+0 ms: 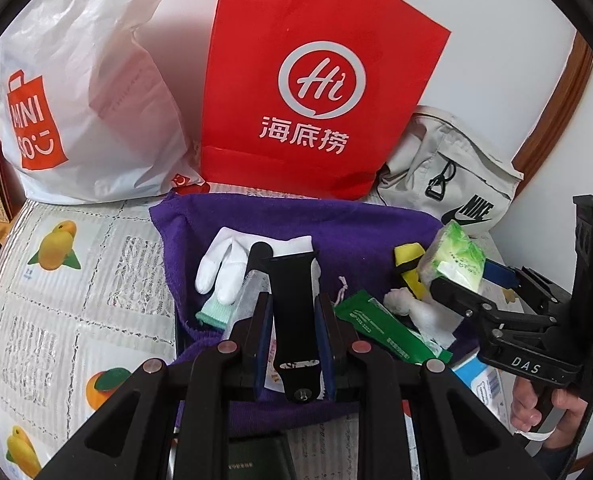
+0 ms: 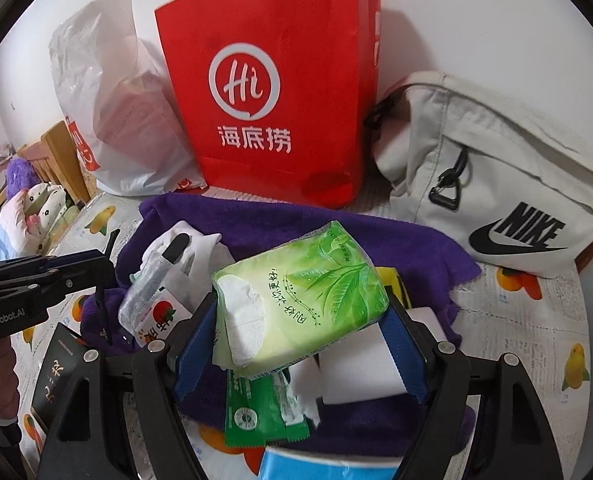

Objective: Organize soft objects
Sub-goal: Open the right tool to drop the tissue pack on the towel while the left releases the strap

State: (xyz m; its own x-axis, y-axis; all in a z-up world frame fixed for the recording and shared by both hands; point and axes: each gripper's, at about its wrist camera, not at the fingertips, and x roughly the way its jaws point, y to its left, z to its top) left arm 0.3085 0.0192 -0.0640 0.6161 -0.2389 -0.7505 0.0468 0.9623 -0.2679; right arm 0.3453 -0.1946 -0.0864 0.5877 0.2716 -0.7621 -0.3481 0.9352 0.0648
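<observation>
Tissue pack (image 2: 300, 300) clamped in right gripper (image 2: 300, 336).

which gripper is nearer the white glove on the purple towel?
Left. The left gripper, shut on a black strap, sits just beside the white glove. The right gripper, shut on the green tissue pack, is off to the glove's far side.

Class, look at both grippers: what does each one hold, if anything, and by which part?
The left gripper clamps a black strap across its sides near one end. The right gripper clamps a green tissue pack across its two ends.
</observation>
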